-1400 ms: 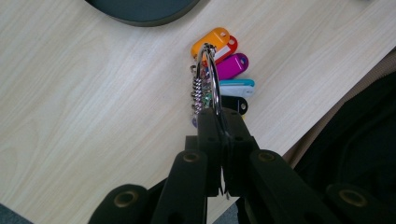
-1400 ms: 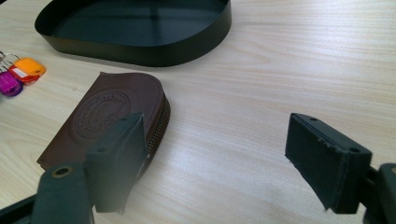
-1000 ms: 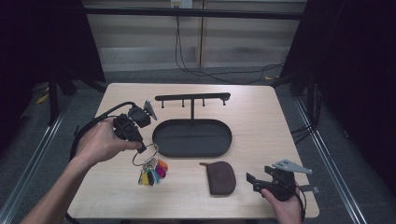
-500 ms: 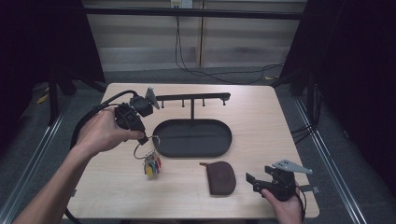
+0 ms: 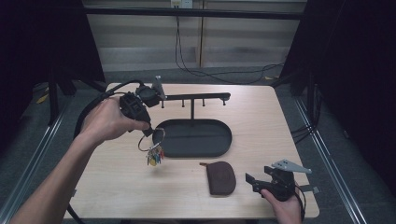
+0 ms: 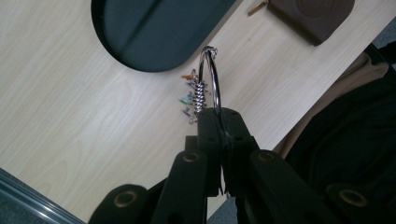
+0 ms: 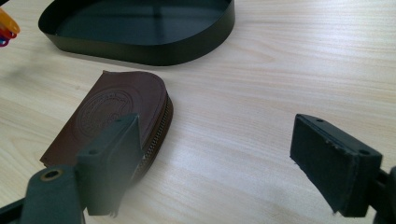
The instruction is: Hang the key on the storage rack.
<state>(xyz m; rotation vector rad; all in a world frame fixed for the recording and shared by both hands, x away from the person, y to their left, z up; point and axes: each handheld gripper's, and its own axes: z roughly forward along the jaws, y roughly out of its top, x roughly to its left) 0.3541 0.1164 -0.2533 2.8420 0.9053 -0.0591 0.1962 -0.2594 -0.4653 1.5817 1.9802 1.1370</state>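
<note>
The left gripper pinches the key ring shut-jawed, tags dangling free for hanging on the hook rack, while the right gripper rests wide open, empty.

The left gripper has lifted the key ring off the table.
</note>
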